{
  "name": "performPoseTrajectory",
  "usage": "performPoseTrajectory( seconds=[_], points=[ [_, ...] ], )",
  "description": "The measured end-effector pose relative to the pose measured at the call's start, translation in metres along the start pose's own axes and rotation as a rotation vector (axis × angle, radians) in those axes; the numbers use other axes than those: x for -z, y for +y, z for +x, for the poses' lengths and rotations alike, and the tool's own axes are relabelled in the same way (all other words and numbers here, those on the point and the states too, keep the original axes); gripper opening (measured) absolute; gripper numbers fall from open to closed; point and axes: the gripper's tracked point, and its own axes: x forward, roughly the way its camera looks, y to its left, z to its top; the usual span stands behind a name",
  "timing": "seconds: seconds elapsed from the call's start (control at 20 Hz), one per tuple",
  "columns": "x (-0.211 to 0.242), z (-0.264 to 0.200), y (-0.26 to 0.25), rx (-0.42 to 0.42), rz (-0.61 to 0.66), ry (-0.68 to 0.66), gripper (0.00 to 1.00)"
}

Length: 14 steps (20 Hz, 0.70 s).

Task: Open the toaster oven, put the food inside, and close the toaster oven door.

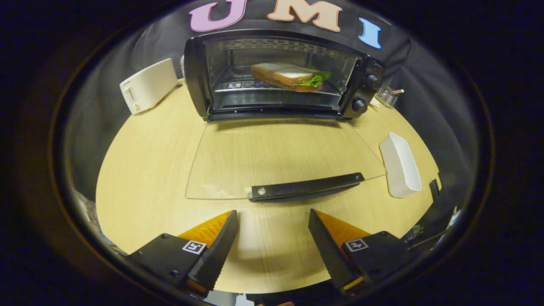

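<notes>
Gripper (273,231): fingers apart, empty, over near tabletop (144,170), just short of door handle (306,187).
Oven (280,72): far centre, door (276,157) flat down w/ handle nearest, so cavity stays reachable.
Sandwich (289,76): on rack inside oven, loading looks done.
Next: prob. lift handle to close door.
Extras: toaster (146,85) far left, white dish (399,163) right.

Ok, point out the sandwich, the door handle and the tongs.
sandwich (285,75): gripper view, top bread slice.
door handle (306,187): gripper view, middle of the bar.
tongs (273,219): gripper view, open gap between the tips.
</notes>
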Motion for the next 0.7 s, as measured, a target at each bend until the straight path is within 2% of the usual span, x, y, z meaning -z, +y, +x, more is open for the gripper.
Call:
performPoseTrajectory(
  seconds=[0.2, 0.6, 0.7],
  points=[
    [-0.013, -0.002, -0.007, 0.042, -0.030, -0.024, 1.00],
    [-0.051, -0.025, -0.010, 0.070, -0.034, -0.112, 1.00],
    [-0.059, -0.031, -0.012, 0.082, -0.068, -0.131, 1.00]
  ],
)
